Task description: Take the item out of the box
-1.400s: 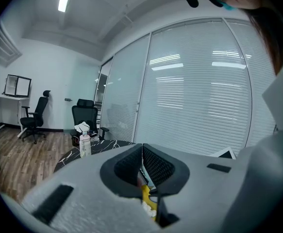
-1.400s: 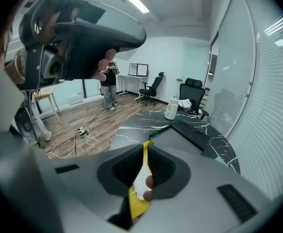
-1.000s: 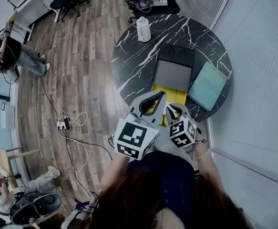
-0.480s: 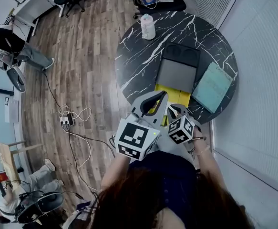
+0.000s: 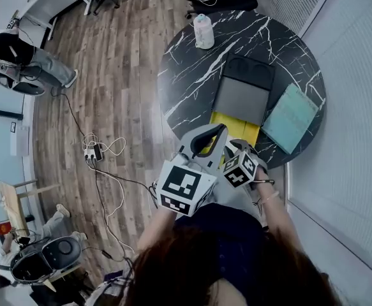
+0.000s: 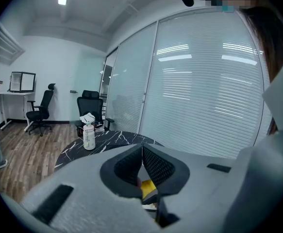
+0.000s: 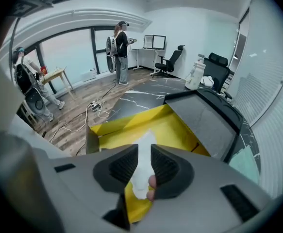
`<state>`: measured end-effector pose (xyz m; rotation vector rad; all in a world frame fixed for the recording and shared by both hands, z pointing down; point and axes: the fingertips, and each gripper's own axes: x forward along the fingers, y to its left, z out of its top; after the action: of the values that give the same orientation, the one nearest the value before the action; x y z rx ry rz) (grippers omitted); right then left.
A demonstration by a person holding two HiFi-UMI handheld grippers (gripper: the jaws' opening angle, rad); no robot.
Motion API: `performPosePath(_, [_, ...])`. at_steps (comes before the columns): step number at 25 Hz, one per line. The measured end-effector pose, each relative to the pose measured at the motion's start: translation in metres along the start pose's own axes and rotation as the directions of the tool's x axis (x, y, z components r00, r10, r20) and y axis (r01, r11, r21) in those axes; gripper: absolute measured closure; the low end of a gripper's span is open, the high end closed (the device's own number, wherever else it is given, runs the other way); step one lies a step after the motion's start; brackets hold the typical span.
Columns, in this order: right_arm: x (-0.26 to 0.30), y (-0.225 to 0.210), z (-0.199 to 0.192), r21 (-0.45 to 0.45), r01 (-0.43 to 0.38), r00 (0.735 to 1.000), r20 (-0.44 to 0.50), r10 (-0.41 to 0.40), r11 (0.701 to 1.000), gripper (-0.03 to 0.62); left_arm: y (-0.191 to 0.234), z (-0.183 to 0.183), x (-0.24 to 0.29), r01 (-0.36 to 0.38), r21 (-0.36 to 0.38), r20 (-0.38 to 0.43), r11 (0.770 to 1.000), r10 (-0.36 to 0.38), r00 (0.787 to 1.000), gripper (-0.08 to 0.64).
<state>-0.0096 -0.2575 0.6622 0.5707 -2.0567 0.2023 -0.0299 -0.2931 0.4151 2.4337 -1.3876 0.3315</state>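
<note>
Two hand-held grippers are up at the near edge of the round black table, and the action is on the right. The right hand-held gripper is down over the open yellow box, and its jaws are pinching a white item. The item fills the narrow gap between the ribbed pads and sticks out past them at both ends, with the yellow floor of the box behind it. What the item is, I can't make out.

Over to the left hand-held gripper: its jaws are pressed together, tips touching, with nothing between them. It is held up off the table, and a sliver of yellow from the box shows below the pads.

From the head view, the box sits at 6 o'clock on the table, right at the near rim. Its grey lid is folded open toward the table's middle. The left hand-held gripper and the right hand-held gripper sit side by side at the box's near end.

At 4 o'clock on the table lies a flat teal pad, just beside the lid. At 11 o'clock, well apart from the box, a white bottle stands upright near the far rim.
</note>
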Motion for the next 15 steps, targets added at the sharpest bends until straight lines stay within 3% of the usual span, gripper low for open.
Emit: performPosePath(15, [0.034,-0.002,-0.023,0.046,-0.019,0.996,-0.088,0.023,0.999,0.509,0.009,-0.016,0.003,-0.034,-0.027,-0.046,0.999,0.033,0.998,0.532])
